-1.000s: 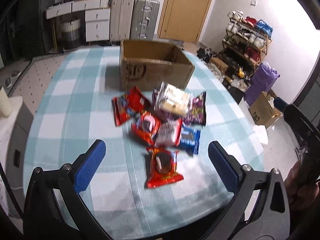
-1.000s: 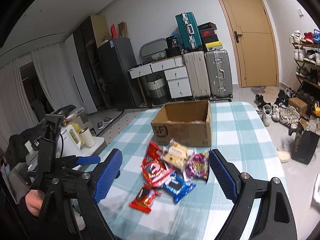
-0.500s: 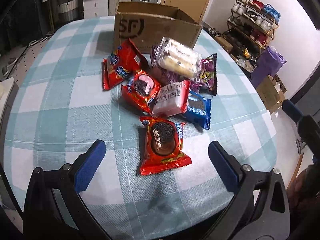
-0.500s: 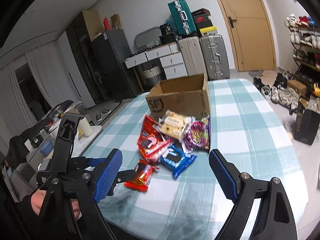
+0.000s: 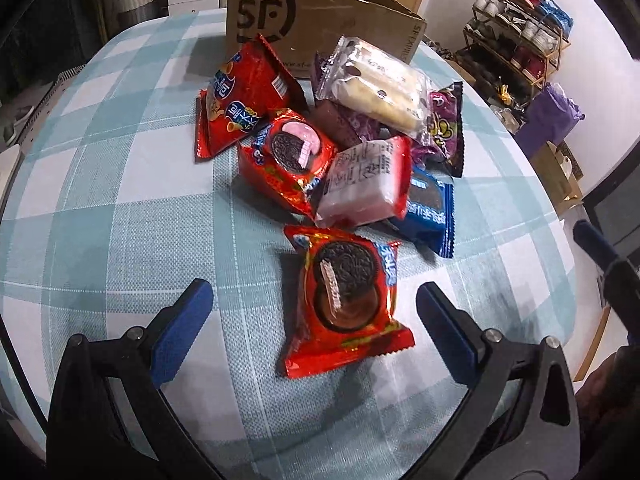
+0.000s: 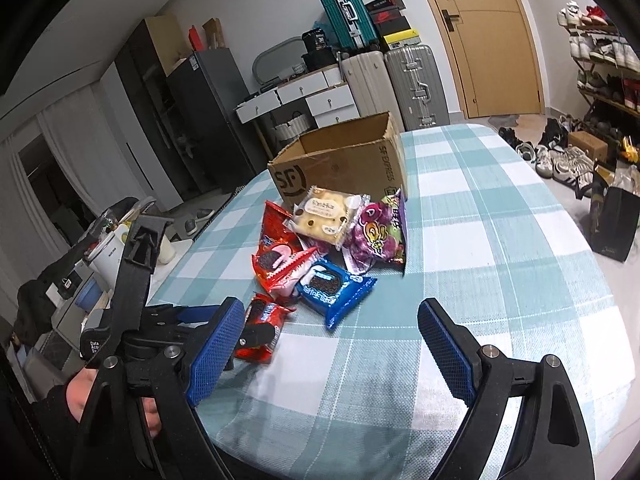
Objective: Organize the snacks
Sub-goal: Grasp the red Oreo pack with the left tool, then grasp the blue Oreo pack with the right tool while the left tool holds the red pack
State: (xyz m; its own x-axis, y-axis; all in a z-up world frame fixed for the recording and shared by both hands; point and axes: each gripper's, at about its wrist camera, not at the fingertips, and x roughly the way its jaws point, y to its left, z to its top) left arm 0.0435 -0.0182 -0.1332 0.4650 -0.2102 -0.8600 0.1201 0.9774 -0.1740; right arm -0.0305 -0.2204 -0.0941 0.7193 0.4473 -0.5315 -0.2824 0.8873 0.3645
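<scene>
**Red cookie pack between the wide blue fingers**

Red and shiny, the red cookie pack with a dark round cookie on it lay flat on the blue-and-white checked tablecloth. It was the snack farthest from the brown cardboard box with black letters, and it sat a little apart from the others.

The left gripper was spread wide and held nothing. Its blue fingers stood on each side of the red cookie pack and did not touch it.

The right gripper was spread wide too and held nothing. It hung over the near edge of the tablecloth, well apart from the box.

Just in front of the box was a pile of snacks. A clear pack of pale bread lay on top, close to the box. A red chip bag leaned beside it. A purple candy bag lay on the other side. A red pack with a pink-filled cookie and a pink-and-white pack lay farther from the box, touching. A blue cookie pack peeked out from under the pink-and-white pack.
</scene>
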